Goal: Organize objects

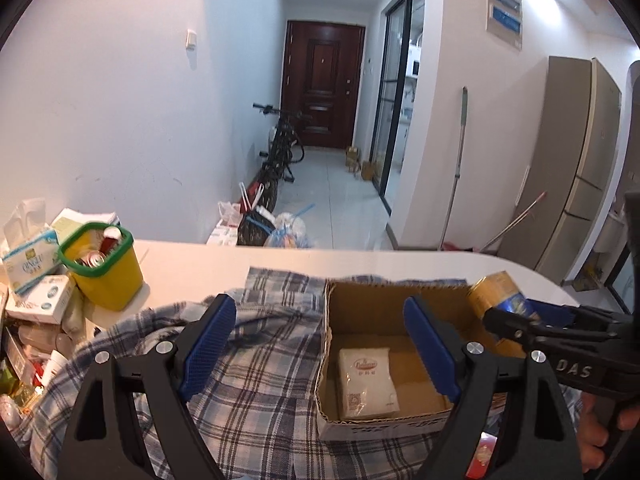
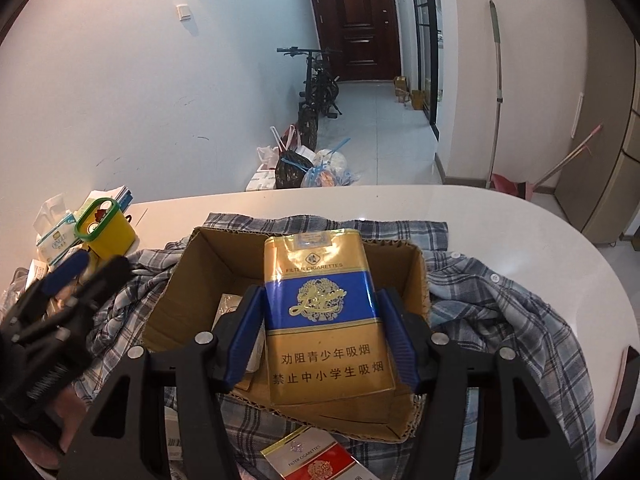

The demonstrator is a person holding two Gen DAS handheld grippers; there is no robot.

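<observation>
Right-wrist view: the right claw (image 2: 322,340) holds a gold-and-blue cigarette pack (image 2: 324,320) upright between its blue pads, one pad on each side of the pack, above the open cardboard box (image 2: 188,280). No earlier picture is given; the pads appear to rest against the pack's sides. Below the box, at the near edge, lies a red-and-white cigarette pack (image 2: 316,460) on the plaid shirt (image 2: 500,312), which is spread over the white worktop (image 2: 520,220). Left-wrist view: the left claw (image 1: 320,348) hangs with its jaws wide apart and nothing between them, over the shirt and the left wall of the box; inside the box a white sachet (image 1: 366,384) lies flat on the floor of the box. At the left of the worktop stands a yellow bin with a green rim (image 1: 102,272), holding a can and other small items, just beside a tissue pack (image 1: 30,264) and a pile of boxes. Beyond the worktop a hallway shows a bicycle (image 1: 280,148), tied bags on the floor (image 1: 276,232) and a dark door (image 1: 322,80).
</observation>
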